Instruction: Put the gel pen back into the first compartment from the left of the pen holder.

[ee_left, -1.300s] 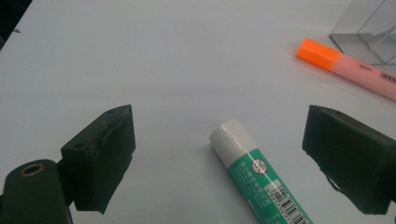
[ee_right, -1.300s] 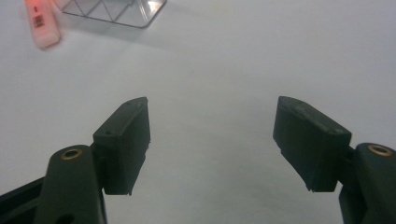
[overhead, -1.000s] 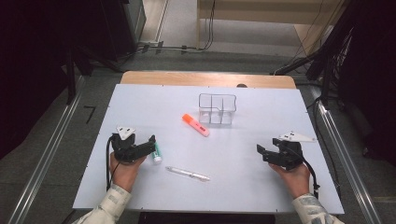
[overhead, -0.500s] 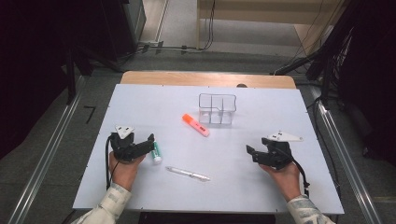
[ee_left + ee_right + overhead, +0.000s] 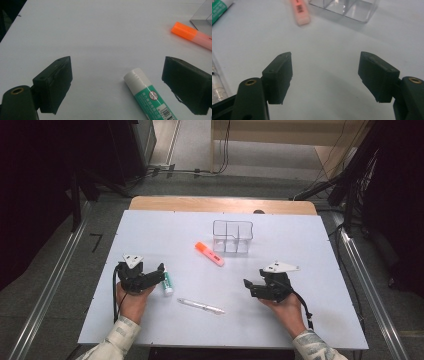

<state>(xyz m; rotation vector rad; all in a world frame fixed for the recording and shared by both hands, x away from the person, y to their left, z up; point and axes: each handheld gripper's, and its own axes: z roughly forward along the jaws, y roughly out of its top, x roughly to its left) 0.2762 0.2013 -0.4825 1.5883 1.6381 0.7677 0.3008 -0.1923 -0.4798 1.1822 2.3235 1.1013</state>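
Observation:
A green-and-white glue stick (image 5: pixel 167 282) (image 5: pixel 147 96) lies on the white table, just right of my left gripper (image 5: pixel 159 273) (image 5: pixel 117 82). That gripper is open, and the stick lies between its jaws, nearer the right one. An orange highlighter (image 5: pixel 210 254) (image 5: pixel 193 35) (image 5: pixel 300 11) lies near the table's middle. A clear pen (image 5: pixel 202 306) (image 5: pixel 215 82) rests close to the front edge. A clear divided box (image 5: pixel 232 236) (image 5: pixel 344 8) stands behind the highlighter. My right gripper (image 5: pixel 252 286) (image 5: pixel 325 77) is open over bare table, right of the pen, with nothing between its jaws.
The white table (image 5: pixel 300 235) ends in a wooden strip (image 5: pixel 220 204) at the back. Metal rails (image 5: pixel 50 285) run along the floor on both sides. Cables and dark equipment stand beyond the table's far edge.
My right gripper has moved left and a little forward toward the table's middle. The left gripper and all the objects have stayed where they were.

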